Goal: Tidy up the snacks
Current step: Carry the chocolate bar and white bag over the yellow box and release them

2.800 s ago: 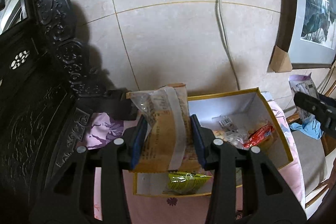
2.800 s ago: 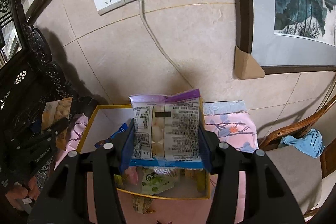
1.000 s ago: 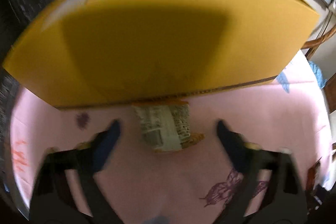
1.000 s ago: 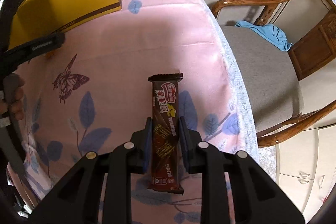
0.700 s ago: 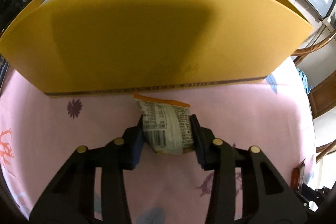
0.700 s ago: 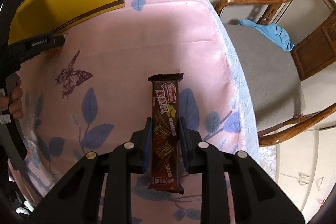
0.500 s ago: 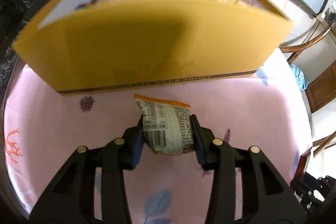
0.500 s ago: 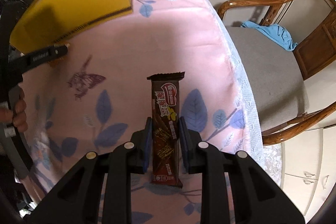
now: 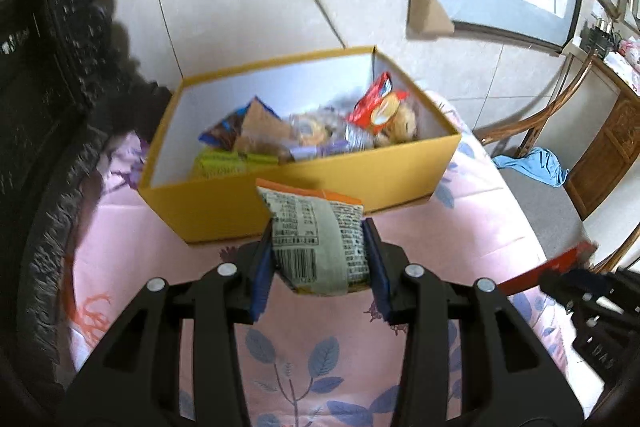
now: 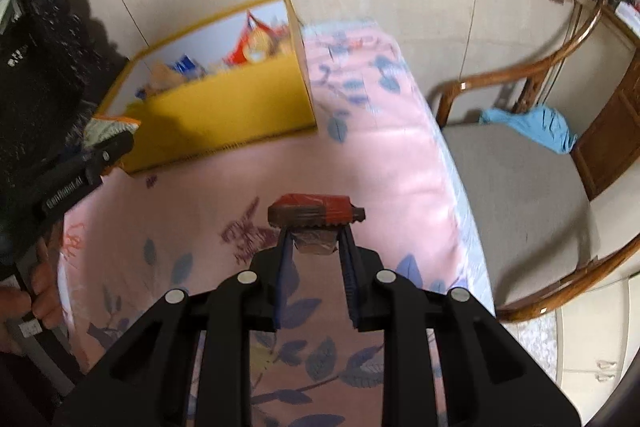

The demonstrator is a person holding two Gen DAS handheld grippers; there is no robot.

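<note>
Between the left gripper [image 9: 318, 259]'s blue pads sits a small grey-green snack packet [image 9: 316, 239] w/ an orange top edge, barcode side facing the cam; jaws partly closed, pinching its sides. A second ago this packet lay flat on the pink floral tablecloth [image 9: 460, 235] w/ the jaws wide either side; now it's clamped and raised off the cloth. Ahead of the tips and slightly lower stands the yellow box [image 9: 400, 167], open top now visible, so the view has climbed from facing the box's front wall to looking down into it. Inside: several snack bags [image 9: 304, 131], incl. a red one [image 9: 376, 107] at the far right. To the right of the tongs, at the frame edge, the right gripper [image 9: 560, 281] shows w/ a red-brown wrapper end.

From the right wrist cam, the right gripper [image 10: 314, 247] is nearly shut on a chocolate wafer bar [image 10: 316, 213], seen end-on, tilted up off the cloth [image 10: 380, 167]; 1 s ago it lay flat under the jaws. Box [image 10: 224, 111] sits ahead and to the left of the tips; left gripper [image 10: 100, 147] w/ its packet is far left, close to the box's front wall. A chair [image 10: 520, 179] w/ a blue cloth [image 10: 532, 125] stands to the right.

Meaning: both pick-ups look done; next step likely carry over the rim and drop both in the box.
</note>
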